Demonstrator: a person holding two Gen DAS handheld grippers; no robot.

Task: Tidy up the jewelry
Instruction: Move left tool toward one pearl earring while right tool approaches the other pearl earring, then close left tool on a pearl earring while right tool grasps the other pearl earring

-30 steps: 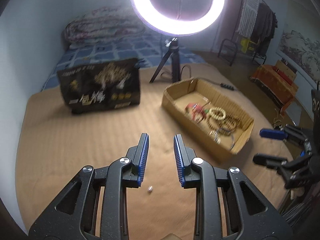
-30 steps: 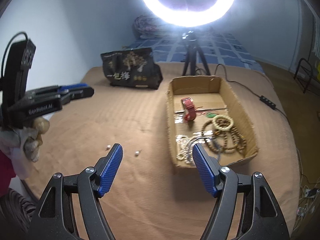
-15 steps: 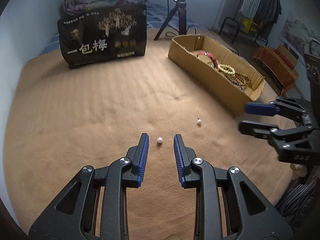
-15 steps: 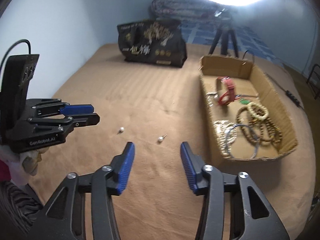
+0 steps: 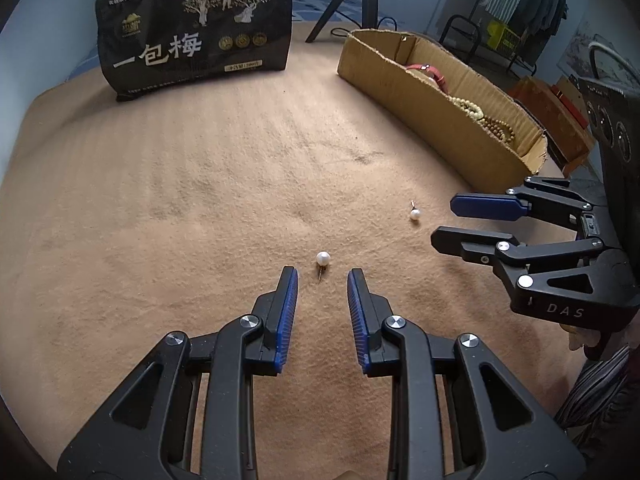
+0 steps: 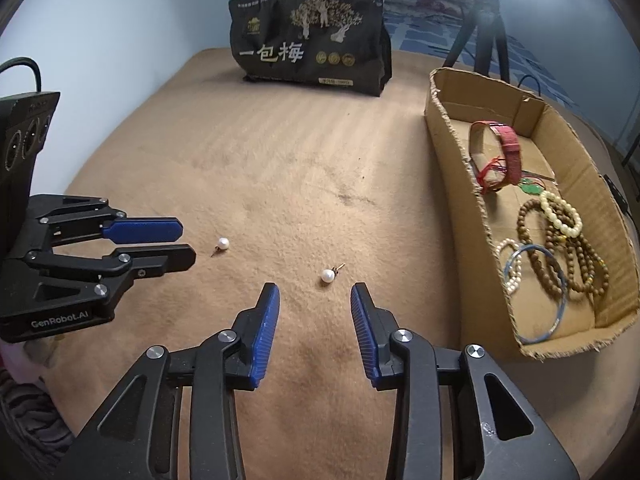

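Two pearl stud earrings lie on the tan blanket. One pearl earring (image 5: 323, 258) lies just ahead of my open left gripper (image 5: 322, 276); it also shows in the right wrist view (image 6: 223, 243). The other pearl earring (image 6: 328, 275) lies just ahead of my open right gripper (image 6: 315, 294); it also shows in the left wrist view (image 5: 415, 213). Both grippers are empty and low over the blanket. A cardboard box (image 6: 452, 148) to the right holds a red strap, bead bracelets and a blue bangle.
A black printed bag (image 5: 196, 28) stands at the back of the blanket. A tripod (image 6: 482, 24) stands behind the box. A power cord runs past the box's far side. The blanket's edge drops off on the left and right.
Both grippers have come down and forward toward the earrings. The right gripper's jaws have narrowed. The ring light has left both views.
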